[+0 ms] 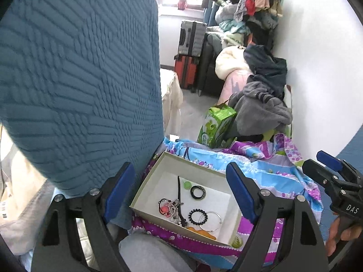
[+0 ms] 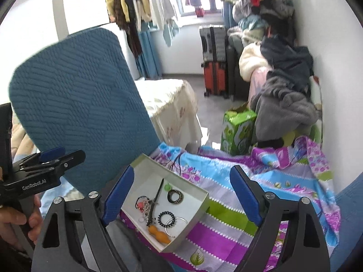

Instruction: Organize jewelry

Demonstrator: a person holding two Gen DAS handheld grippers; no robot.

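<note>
An open white cardboard box [image 1: 156, 176] [image 2: 199, 206] lies on a purple and blue floral cloth [image 1: 272, 170] [image 2: 226, 217]. It holds a black patterned ring [image 1: 197, 191] [image 2: 173, 196], a black spiral hair tie [image 1: 195, 217] [image 2: 166, 218], a silver bangle [image 1: 209, 221] [image 2: 176, 224], a tangle of beads and chains [image 1: 170, 208] [image 2: 145, 204], a black hair clip [image 1: 180, 190] [image 2: 157, 195] and an orange gourd charm [image 2: 160, 234]. My left gripper [image 1: 181, 195] is open and empty above the box. My right gripper [image 2: 181, 199] is open and empty above the box's right side.
A blue textured chair back [image 1: 79, 79] [image 2: 77, 104] stands close on the left. A green carton [image 1: 215, 124] [image 2: 238, 129], piles of clothes [image 1: 261, 86] [image 2: 285, 95] and suitcases [image 1: 189, 54] [image 2: 214, 61] lie beyond the cloth, by the white wall.
</note>
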